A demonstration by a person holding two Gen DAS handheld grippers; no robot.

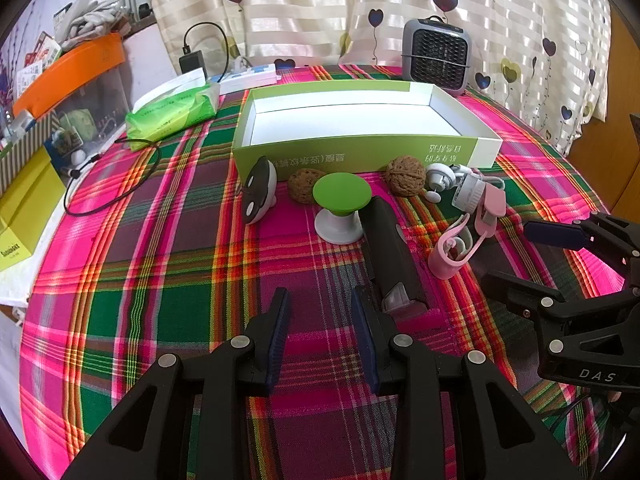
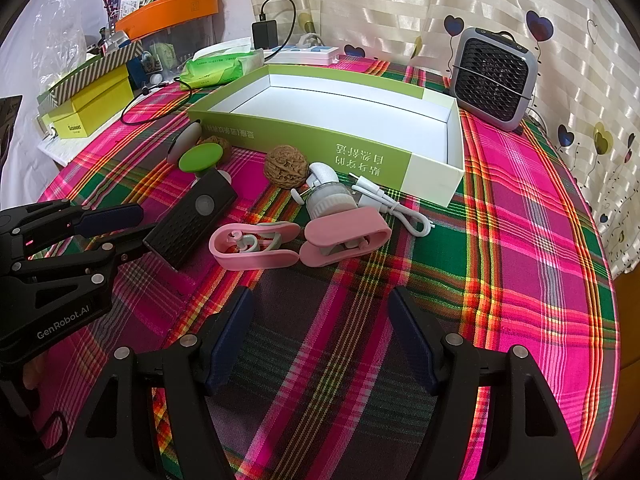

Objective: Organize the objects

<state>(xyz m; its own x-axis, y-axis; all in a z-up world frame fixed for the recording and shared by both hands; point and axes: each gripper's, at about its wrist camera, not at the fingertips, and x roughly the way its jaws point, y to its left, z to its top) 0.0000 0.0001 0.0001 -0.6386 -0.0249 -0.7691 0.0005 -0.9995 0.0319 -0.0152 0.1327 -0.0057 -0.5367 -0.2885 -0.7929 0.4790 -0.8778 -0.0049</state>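
Note:
A shallow green-and-white box [image 1: 360,156] [image 2: 320,140] stands open on the plaid cloth. Along its near wall lie a black-and-white oval gadget [image 1: 260,190], two walnuts [image 1: 405,176] [image 2: 286,166], a green-topped knob [image 1: 340,196] [image 2: 200,158], a black rectangular device [image 1: 394,252] [image 2: 192,216], pink clips [image 1: 452,248] [image 2: 256,248] and a small white fan with its cable [image 1: 468,188] [image 2: 328,192]. My left gripper [image 1: 320,292] [image 2: 144,224] is open and holds nothing, just short of the black device's near end. My right gripper [image 2: 320,294] [image 1: 508,254] is wide open and holds nothing, just in front of the pink clips.
A grey heater [image 1: 436,54] [image 2: 494,76] stands behind the box at the right. A green tissue pack [image 1: 172,114], a power strip [image 2: 308,54], a loose black cable [image 1: 116,184], a yellow box [image 2: 96,108] and an orange-lidded bin [image 1: 68,72] crowd the left side.

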